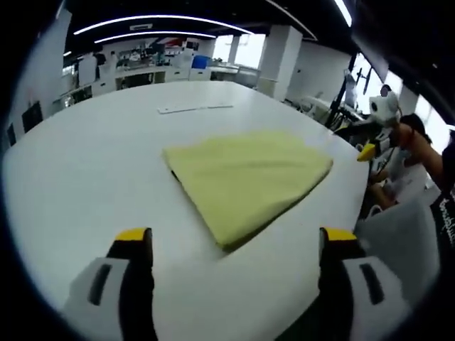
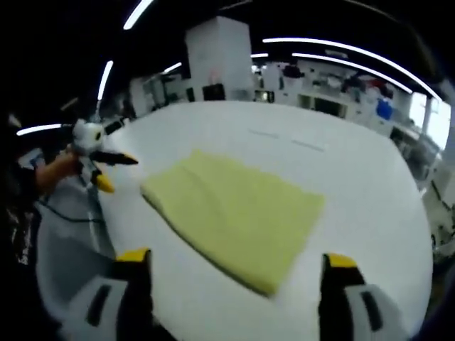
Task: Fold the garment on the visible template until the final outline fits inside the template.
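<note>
A pale yellow garment (image 1: 245,181) lies folded into a flat rectangle on the white table (image 1: 92,163). A thin dark line runs under its left edge. My left gripper (image 1: 236,236) is open just short of the garment's nearest corner, with nothing between its jaws. In the right gripper view the same garment (image 2: 234,213) lies flat, and my right gripper (image 2: 237,257) stands open over its near edge, holding nothing. The right gripper (image 1: 380,114) also shows at the table's right rim, held by a hand. The left gripper (image 2: 92,145) appears at the table's left rim.
A thin white strip (image 1: 195,108) lies on the table beyond the garment. The table edge curves close on the right (image 1: 355,213). A person's arm (image 1: 419,145) is beside it. Desks and shelves (image 1: 163,60) fill the room behind, and a white pillar (image 2: 220,60) stands past the table.
</note>
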Tool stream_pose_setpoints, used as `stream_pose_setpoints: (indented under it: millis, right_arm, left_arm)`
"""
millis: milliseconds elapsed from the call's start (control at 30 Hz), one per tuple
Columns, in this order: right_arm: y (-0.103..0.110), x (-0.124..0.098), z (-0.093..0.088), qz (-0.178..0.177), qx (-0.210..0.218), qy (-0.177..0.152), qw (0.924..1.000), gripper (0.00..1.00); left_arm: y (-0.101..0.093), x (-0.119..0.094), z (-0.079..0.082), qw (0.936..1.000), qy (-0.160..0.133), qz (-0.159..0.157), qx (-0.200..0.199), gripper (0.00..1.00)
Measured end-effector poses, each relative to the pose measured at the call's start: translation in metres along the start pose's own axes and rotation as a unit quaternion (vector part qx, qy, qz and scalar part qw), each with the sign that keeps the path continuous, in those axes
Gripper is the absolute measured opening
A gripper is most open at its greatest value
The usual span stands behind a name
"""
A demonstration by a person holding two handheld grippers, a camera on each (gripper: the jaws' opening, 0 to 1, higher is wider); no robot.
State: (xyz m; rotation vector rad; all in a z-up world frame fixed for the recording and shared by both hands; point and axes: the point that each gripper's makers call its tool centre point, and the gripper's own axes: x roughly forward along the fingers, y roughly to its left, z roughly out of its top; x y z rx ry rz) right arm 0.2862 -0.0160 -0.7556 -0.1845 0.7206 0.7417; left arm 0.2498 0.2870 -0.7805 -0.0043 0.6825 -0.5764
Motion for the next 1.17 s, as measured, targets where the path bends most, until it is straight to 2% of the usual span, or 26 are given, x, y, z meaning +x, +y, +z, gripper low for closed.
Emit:
stream_pose_setpoints:
  millis: [200, 267, 433, 633, 733, 1167]
  right_arm:
    - [0.004, -0.011, 0.001, -0.009, 0.015, -0.013, 0.9998, 0.99]
    - [0.006, -0.012, 0.000, -0.011, 0.016, -0.014, 0.9997, 0.99]
    - [0.011, -0.015, -0.005, -0.016, 0.010, -0.007, 0.9998, 0.99]
    - [0.016, -0.019, -0.008, -0.020, 0.022, -0.015, 0.9994, 0.99]
    - [0.016, -0.020, -0.011, -0.022, 0.025, -0.014, 0.9993, 0.99]
    - [0.012, -0.027, -0.020, -0.038, 0.036, -0.013, 0.9985, 0.99]
  left_arm:
    - [-0.007, -0.010, -0.001, 0.9999, -0.003, 0.011, 0.003, 0.99]
    - [-0.001, -0.012, -0.003, 0.9999, -0.001, 0.012, 0.002, 0.99]
    - [-0.001, -0.019, -0.008, 0.9998, 0.000, 0.018, 0.002, 0.99]
    - [-0.002, -0.023, -0.012, 0.9997, 0.001, 0.025, -0.003, 0.99]
    - [-0.006, -0.024, -0.012, 0.9998, -0.002, 0.015, -0.011, 0.99]
    - [-0.009, -0.027, -0.016, 0.9996, 0.007, 0.027, 0.001, 0.99]
